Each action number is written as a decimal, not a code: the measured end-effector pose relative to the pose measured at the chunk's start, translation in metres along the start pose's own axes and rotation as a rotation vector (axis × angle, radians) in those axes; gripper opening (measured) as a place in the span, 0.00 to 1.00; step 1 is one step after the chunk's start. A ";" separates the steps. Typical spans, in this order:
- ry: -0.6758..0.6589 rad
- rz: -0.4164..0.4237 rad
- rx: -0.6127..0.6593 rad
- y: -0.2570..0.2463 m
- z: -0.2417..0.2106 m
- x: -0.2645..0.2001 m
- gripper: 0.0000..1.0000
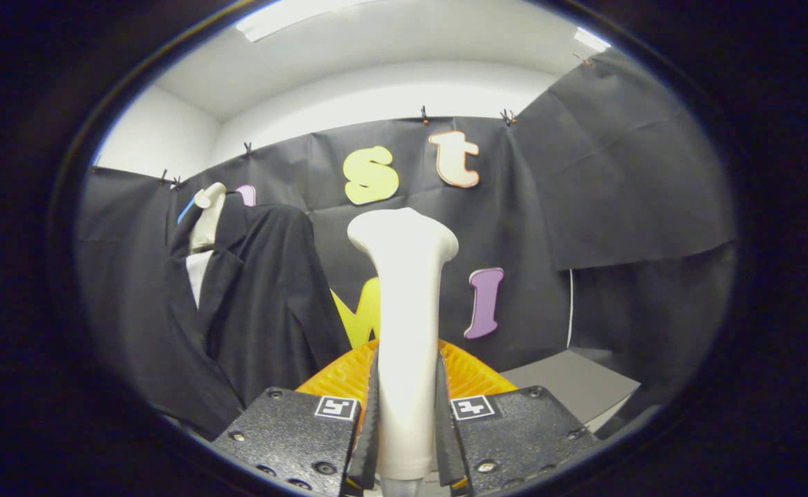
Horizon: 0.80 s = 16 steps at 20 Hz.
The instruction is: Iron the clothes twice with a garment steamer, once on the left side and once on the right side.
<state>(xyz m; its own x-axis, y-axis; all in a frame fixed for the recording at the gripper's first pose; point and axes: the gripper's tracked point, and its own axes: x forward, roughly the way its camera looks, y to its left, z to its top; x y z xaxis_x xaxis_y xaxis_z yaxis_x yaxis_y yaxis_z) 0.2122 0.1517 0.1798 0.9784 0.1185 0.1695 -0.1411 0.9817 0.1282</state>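
Gripper (407,421) is clamping the white plastic garment steamer (407,324) w/ both fingers.

The steamer's smooth handle is standing upright btw the two fingers, both pressing on its sides, and its wide rounded head is rising above them. Just behind the handle an orange ribbed plastic piece (345,376) is showing. Farther, to the left, a black suit jacket (265,304) is hanging on a cream mannequin (205,217), well apart from the steamer. To the right, a grey flat surface (569,383) is lying.
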 end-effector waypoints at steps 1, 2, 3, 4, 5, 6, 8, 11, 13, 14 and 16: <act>-0.020 -0.002 -0.013 0.012 0.011 0.000 0.36; -0.035 0.000 -0.020 0.025 0.018 0.000 0.36; -0.051 0.008 -0.023 0.039 0.026 0.000 0.36; -0.064 0.014 -0.030 0.054 0.033 0.001 0.36; -0.081 0.018 -0.036 0.068 0.040 0.001 0.36; -0.093 0.020 -0.046 0.081 0.046 0.002 0.36; -0.100 0.025 -0.056 0.105 0.048 0.008 0.36; -0.087 0.051 -0.063 0.140 0.047 0.017 0.36; -0.084 0.062 -0.068 0.158 0.045 0.022 0.36; -0.083 0.069 -0.070 0.166 0.044 0.023 0.36; -0.083 0.087 -0.075 0.183 0.043 0.025 0.36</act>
<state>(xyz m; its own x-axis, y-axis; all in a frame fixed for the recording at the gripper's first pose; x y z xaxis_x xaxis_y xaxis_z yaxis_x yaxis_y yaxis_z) 0.2047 0.3281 0.2499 0.9466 0.1936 0.2578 -0.2098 0.9770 0.0367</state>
